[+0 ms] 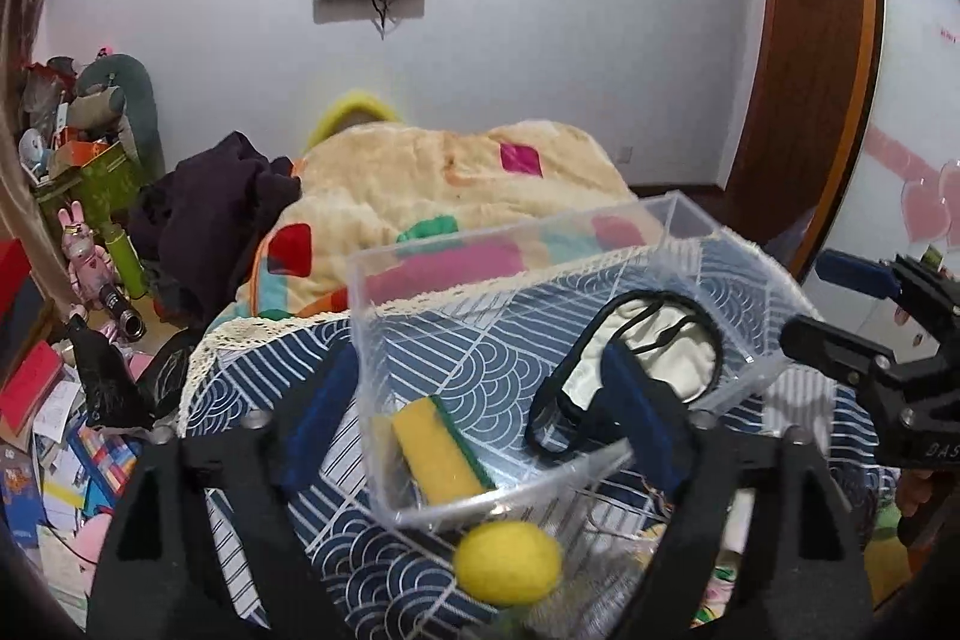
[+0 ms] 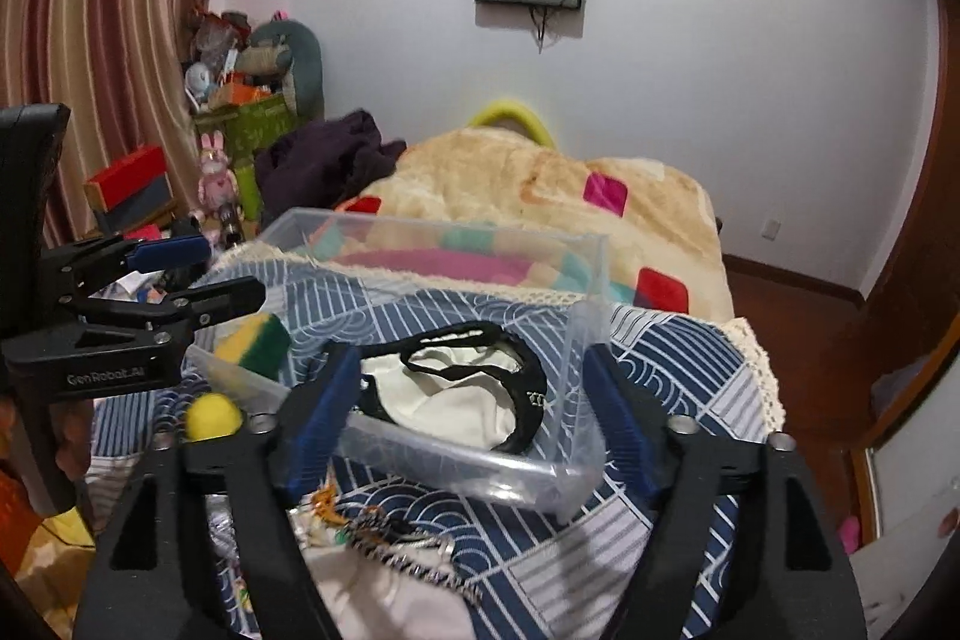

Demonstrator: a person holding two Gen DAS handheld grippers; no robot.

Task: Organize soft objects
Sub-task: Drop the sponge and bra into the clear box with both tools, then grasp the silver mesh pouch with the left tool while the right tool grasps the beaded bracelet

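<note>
On the bed under a navy wave-patterned quilt (image 1: 420,574) sits a clear rectangular plastic bin (image 1: 384,280), already holding a cream cloth with black trim (image 2: 444,400) and a yellow-and-green sponge (image 1: 438,454). The round yellow felt ball (image 1: 507,562) lies just outside its near wall (probably next). Left gripper (image 1: 480,418) and right gripper (image 2: 468,418) both have jaws wide, empty; lifting over the rim looks unobstructed.

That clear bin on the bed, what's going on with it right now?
A person with two handheld grippers is sorting soft items into the clear bin. A sponge and a white cloth with black trim already lie inside. A yellow ball sits outside, against the bin's near wall. The left gripper and right gripper are both open, holding nothing.
</note>
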